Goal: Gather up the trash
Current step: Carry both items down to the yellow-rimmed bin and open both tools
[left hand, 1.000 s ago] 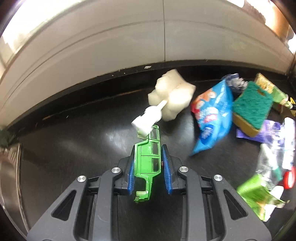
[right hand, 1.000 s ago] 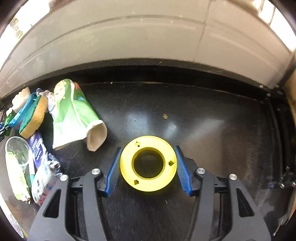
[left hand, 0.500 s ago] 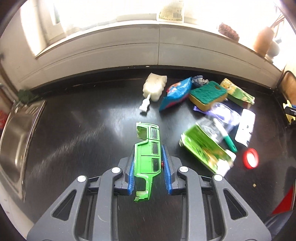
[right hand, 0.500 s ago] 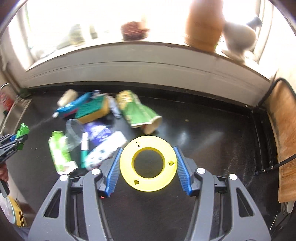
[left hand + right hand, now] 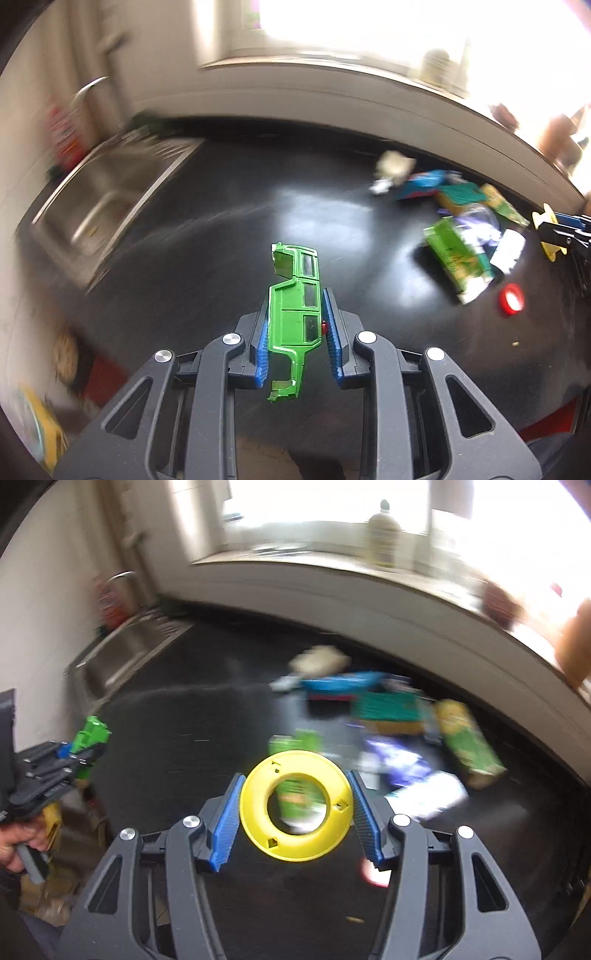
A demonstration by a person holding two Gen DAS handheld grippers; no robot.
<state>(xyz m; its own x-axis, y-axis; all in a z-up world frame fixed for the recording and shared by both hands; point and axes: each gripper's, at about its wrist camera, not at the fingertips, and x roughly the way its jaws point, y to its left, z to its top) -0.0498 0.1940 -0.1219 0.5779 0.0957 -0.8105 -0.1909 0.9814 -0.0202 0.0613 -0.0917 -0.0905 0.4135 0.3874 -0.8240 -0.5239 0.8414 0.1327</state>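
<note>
My left gripper (image 5: 295,317) is shut on a green plastic toy car shell (image 5: 293,310), held above the black counter (image 5: 207,258). My right gripper (image 5: 294,805) is shut on a yellow plastic ring (image 5: 295,805), also held above the counter. The ring also shows at the right edge of the left wrist view (image 5: 550,236), and the left gripper with the green shell at the left of the right wrist view (image 5: 88,738). A blurred pile of trash lies on the counter: a green carton (image 5: 454,254), a blue bag (image 5: 424,182), a green sponge (image 5: 460,195), a white crumpled lump (image 5: 395,166) and a red lid (image 5: 511,300).
A steel sink (image 5: 107,206) with a tap is set into the counter at the left. A pale backsplash wall and a window sill (image 5: 332,565) with a bottle and pots run along the back. Boxes and clutter lie below the counter's near left edge (image 5: 51,830).
Both grippers have risen and pulled back from the counter with their objects still held. The views have swung left, so the sink and window now show and the trash pile looks smaller.
</note>
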